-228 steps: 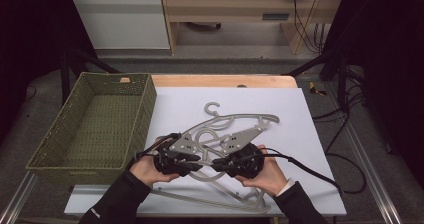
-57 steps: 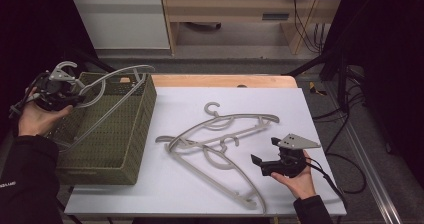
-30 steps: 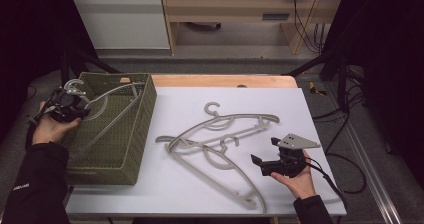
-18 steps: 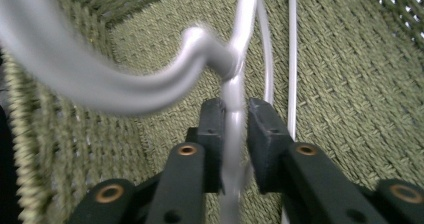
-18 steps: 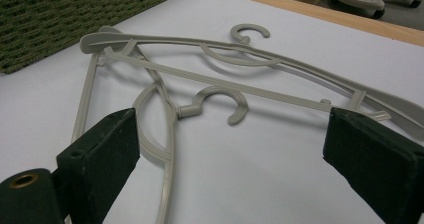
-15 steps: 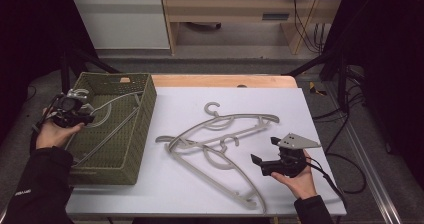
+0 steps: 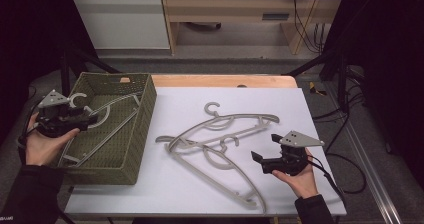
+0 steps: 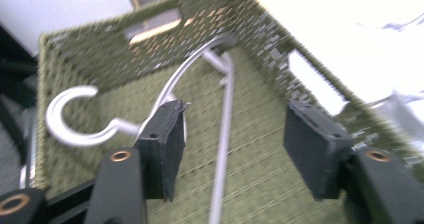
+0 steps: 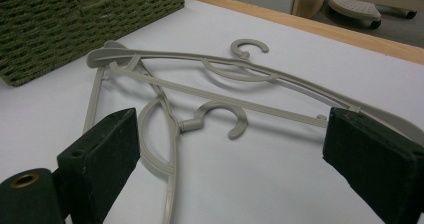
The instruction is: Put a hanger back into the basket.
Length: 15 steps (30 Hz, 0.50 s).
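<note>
A grey plastic hanger [image 7: 107,109] lies inside the green woven basket [image 7: 145,114], its hook [image 8: 75,129] toward the near left wall. My left gripper [image 7: 90,120] hovers over the basket's left side. Its jaws have just been opening and stand apart [image 8: 235,134]. The hanger's thin bar runs below the gap and no pad presses on it. Two more grey hangers [image 7: 235,121] [image 7: 220,166] lie crossed on the white table top. My right gripper [image 7: 265,147] rests at their right, open, with the hangers [image 9: 220,66] [image 9: 215,114] beyond its jaws [image 9: 235,154].
The basket [image 9: 75,24] stands at the table's left edge, partly off the white sheet [image 7: 310,114]. A wooden strip runs along the table's far edge [image 7: 225,80]. Cables trail off the right side near the right hand.
The left hand brought the hanger down into the basket and let go of it; its jaws went from shut to open and the hand drew slightly left. The right hand stayed put.
</note>
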Tool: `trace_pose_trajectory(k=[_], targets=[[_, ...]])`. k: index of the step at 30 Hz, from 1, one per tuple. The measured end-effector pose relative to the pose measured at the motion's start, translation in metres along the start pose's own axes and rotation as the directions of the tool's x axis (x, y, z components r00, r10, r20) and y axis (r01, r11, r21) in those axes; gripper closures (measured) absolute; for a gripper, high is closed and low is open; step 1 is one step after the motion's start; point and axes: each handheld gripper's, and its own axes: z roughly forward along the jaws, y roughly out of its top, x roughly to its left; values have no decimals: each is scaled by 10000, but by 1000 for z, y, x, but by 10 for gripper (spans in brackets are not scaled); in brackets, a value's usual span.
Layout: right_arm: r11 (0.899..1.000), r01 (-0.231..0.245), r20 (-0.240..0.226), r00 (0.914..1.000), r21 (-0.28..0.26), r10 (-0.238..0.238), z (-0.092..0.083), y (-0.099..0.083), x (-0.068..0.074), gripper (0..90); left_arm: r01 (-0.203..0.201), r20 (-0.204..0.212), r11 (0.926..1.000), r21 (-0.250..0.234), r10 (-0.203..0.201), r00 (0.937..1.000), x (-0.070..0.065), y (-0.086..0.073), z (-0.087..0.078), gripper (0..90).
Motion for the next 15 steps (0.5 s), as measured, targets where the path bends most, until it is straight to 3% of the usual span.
trace_pose_trajectory(k=[2,6,15], targets=[[10000,10,-17,10000,-40,-10,0,1,-1,86,-20,426,9994,-335,35,9991,-10,1,-3,361],[10000,-39,32,10000,-68,39,2,2,-1,86,-210,866,9969,-756,275,9959,-32,4,-5,301],[9999,-94,80,9999,-81,95,1,2,-2,75,-285,1987,9863,-1628,611,9782,-79,10,3,209]])
